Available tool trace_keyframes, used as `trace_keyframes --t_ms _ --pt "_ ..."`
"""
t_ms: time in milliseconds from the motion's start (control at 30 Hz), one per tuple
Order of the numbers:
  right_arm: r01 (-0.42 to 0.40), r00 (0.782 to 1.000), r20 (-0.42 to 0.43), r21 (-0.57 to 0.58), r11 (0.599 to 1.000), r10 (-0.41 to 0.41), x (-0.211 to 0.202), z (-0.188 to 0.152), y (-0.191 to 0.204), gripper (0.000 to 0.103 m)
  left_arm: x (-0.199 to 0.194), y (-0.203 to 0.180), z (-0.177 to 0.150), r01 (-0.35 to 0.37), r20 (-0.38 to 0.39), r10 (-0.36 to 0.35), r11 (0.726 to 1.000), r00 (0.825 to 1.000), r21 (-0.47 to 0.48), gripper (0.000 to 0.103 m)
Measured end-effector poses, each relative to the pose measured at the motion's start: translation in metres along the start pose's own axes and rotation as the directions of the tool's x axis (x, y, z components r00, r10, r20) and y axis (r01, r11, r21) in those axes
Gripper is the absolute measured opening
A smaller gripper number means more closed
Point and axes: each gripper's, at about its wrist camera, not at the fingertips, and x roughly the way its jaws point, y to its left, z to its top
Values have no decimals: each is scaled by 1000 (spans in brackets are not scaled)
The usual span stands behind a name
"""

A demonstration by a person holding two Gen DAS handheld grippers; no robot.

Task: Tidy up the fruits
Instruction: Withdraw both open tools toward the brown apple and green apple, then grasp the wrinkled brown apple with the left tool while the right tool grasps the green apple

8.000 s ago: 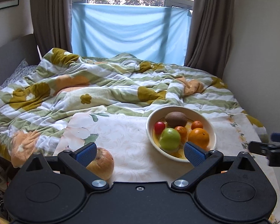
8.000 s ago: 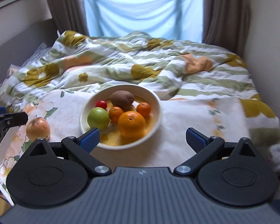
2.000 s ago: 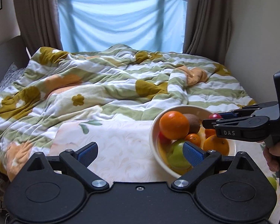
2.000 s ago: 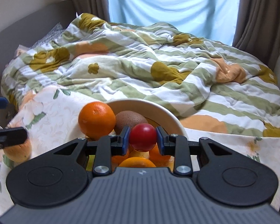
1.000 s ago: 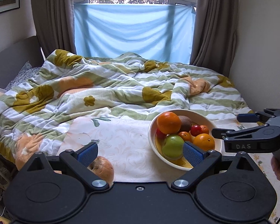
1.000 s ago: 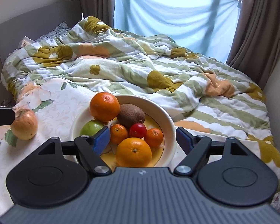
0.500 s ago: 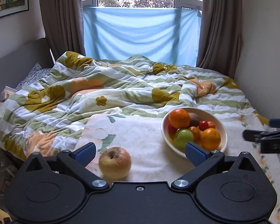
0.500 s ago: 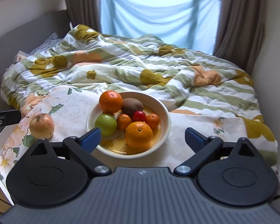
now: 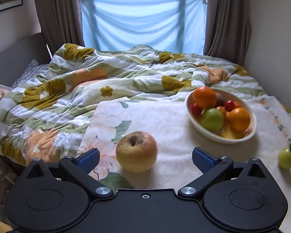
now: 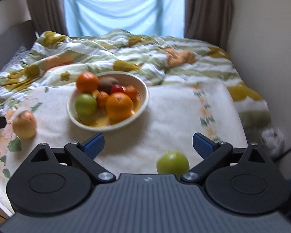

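A cream bowl (image 9: 250, 134) (image 10: 143, 104) on the floral cloth holds oranges, a green apple, a kiwi and small red fruits. A yellow-brown apple (image 9: 136, 151) (image 10: 24, 124) lies on the cloth just ahead of my open left gripper (image 9: 145, 158), between its blue pads. A loose green apple (image 10: 172, 164) (image 9: 286, 157) lies on the cloth close in front of my open right gripper (image 10: 148, 145), toward its right finger. Both grippers are empty.
The floral cloth (image 9: 164, 120) covers a table at the foot of a bed with a rumpled striped quilt (image 9: 87, 85). A wall (image 10: 265, 38) runs along the right. Curtains and a window stand behind the bed.
Both grippers have pulled back from the bowl. The right one let go of the red fruit into the bowl earlier. The yellow-brown apple and the loose green apple now lie near the grippers.
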Motion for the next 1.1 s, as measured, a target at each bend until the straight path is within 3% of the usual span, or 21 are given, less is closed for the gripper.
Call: trace_keyframes --t_ms 300,600,667,733,800,1100 --pt "65 998 -30 95 993 -63 19 -36 -11 103 49 25 -11 -7 -19 6 998 1000 -60 103" --pt "86 995 -55 154 984 -78 34 -49 -19 103 78 35 -10 51 -50 -59 987 997 -153 101" --pt "96 994 -62 156 983 -87 37 -49 -19 103 82 35 -9 61 -55 -71 985 996 -164 98" --pt "102 994 -64 157 982 -93 41 -49 -19 103 86 34 -9 77 -68 -89 982 994 -170 84" --pt "108 993 -63 158 981 -99 42 -48 -19 103 90 34 -10 93 -84 -109 981 990 -172 78" --pt "116 992 -67 167 979 -106 52 -45 -23 103 87 28 -10 84 -81 -97 986 992 -141 77"
